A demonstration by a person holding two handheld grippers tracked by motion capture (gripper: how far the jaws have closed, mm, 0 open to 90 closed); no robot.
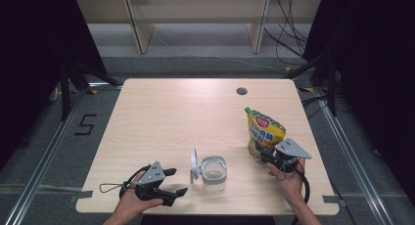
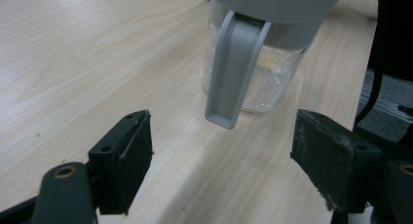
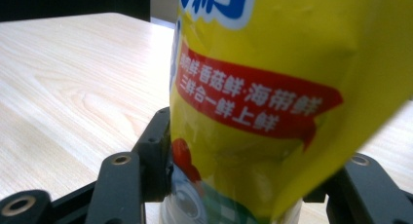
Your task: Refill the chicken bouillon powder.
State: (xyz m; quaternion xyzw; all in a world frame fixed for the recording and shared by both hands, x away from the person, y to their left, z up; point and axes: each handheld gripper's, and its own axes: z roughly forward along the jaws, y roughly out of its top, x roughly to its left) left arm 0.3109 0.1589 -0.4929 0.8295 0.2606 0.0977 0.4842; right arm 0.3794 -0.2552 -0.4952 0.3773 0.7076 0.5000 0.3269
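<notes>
Two grippers are working at the near edge of a pale wooden table (image 1: 161, 107), one in each of the person's hands. At the left of the high view, the left gripper (image 1: 175, 181) is lying low near the front edge, its jaws standing wide apart and gripping nothing, pointing toward the jar. In the left gripper view, the left gripper (image 2: 221, 160) is showing bare tabletop between its black jaws, with the jar just ahead of them and not touching either one.

Moving rightward, a clear glass jar (image 1: 214, 174) is sitting upright near the middle of the front edge, a little pale powder lying in its bottom. Its grey flip lid (image 1: 194, 165) is standing open, hanging off the jar's left side; in the left gripper view the lid's grey strap (image 2: 236, 68) is hanging down in front of the glass.

Farther right, a yellow pouch (image 1: 264, 129) with a green cap (image 1: 247, 109) is standing tilted, cap leaning up and to the left. The right gripper (image 1: 262, 155) is clamping its lower end; in the right gripper view the jaws are pressing against both sides of the pouch (image 3: 272, 97), its red banner facing the camera.
</notes>
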